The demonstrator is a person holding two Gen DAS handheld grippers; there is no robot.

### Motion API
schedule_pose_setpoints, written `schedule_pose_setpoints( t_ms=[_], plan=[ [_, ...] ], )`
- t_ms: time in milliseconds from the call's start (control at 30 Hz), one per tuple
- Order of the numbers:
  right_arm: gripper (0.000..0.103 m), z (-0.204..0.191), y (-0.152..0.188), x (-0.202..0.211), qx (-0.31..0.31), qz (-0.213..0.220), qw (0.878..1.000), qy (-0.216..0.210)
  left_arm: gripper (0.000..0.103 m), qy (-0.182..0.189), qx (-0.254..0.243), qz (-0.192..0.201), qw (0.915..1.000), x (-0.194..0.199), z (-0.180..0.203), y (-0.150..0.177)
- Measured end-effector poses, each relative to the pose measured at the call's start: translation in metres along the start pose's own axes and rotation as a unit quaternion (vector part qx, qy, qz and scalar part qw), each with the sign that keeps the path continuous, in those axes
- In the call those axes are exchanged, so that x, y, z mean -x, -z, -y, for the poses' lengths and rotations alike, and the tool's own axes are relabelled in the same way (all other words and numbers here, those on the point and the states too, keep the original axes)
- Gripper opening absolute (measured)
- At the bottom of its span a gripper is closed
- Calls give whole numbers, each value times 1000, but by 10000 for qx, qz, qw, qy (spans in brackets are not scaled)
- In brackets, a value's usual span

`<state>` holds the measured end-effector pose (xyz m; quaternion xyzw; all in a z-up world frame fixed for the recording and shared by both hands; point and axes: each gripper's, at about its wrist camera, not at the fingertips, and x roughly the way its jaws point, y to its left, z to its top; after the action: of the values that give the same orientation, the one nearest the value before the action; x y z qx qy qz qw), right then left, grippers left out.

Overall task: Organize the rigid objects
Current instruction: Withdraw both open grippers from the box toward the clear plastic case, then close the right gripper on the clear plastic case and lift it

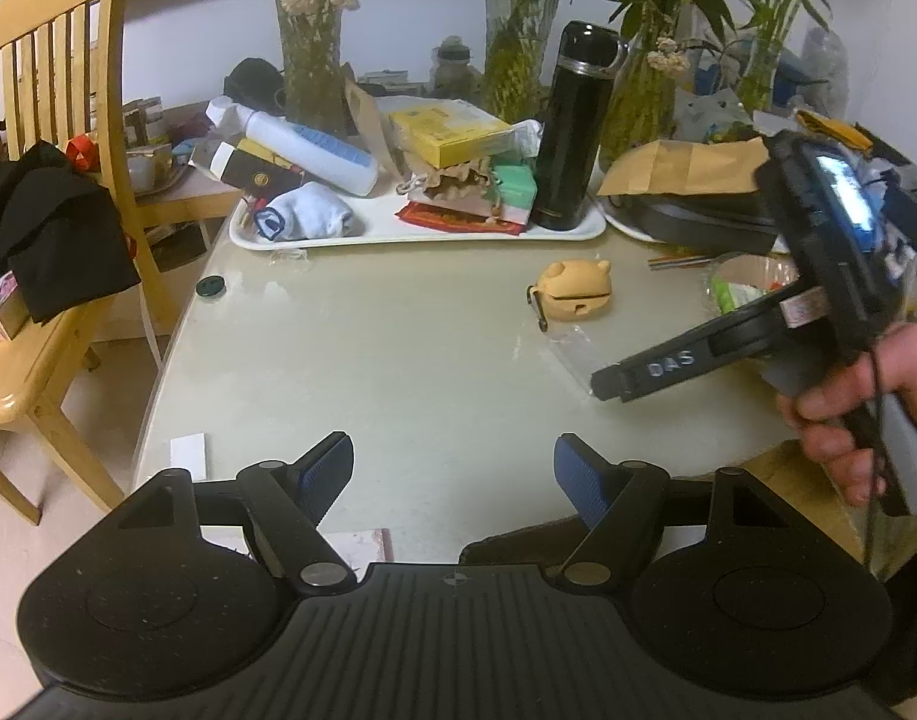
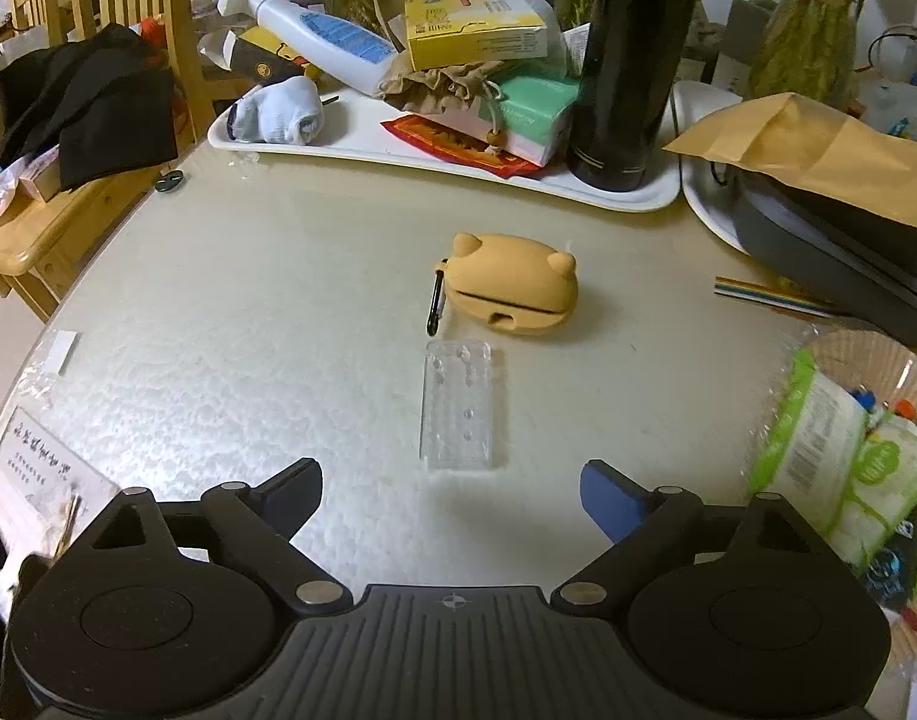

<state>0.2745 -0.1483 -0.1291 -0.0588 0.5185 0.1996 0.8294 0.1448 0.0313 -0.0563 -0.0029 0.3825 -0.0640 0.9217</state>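
A clear plastic block point(image 2: 461, 405) with small holes lies flat on the pale table, just ahead of my right gripper point(image 2: 452, 495), which hangs open above the table with nothing between its fingers. Beyond the block sits a tan animal-shaped case point(image 2: 512, 288) with a black clip; the left wrist view shows the same case point(image 1: 575, 289) and clear block point(image 1: 569, 348). My left gripper point(image 1: 452, 471) is open and empty over the table's near edge. The right gripper point(image 1: 698, 360), held by a hand point(image 1: 848, 414), shows at the right of the left wrist view.
A white tray point(image 2: 608, 192) at the back holds a black flask point(image 2: 632, 60), socks, a white bottle, boxes and a red packet. A second tray point(image 2: 707, 210) at right carries a dark case under a brown envelope. A bag of packets point(image 2: 842, 450) lies right. A wooden chair point(image 1: 50, 180) stands left.
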Motion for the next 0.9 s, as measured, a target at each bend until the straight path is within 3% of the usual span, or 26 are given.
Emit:
schedule_pose_setpoints(
  t_ms=[300,467,533,700,900],
  plan=[
    [75,-2,-19,-33,-52,-184,9998,93,74,37,-39,88,9999,-2,-6,4],
    [59,-1,-25,-50,-94,-268,9994,197,74,71,-6,92,9999,-3,-15,4],
    [47,-1,-28,-57,-87,-321,9992,217,74,86,54,55,9999,-4,-19,5],
    [35,-1,-31,-61,-125,-383,9991,152,74,146,134,38,9998,-5,-27,6],
    [35,2,-29,-59,-203,-437,9987,137,73,214,75,16,9997,-5,-25,7]
  ],
)
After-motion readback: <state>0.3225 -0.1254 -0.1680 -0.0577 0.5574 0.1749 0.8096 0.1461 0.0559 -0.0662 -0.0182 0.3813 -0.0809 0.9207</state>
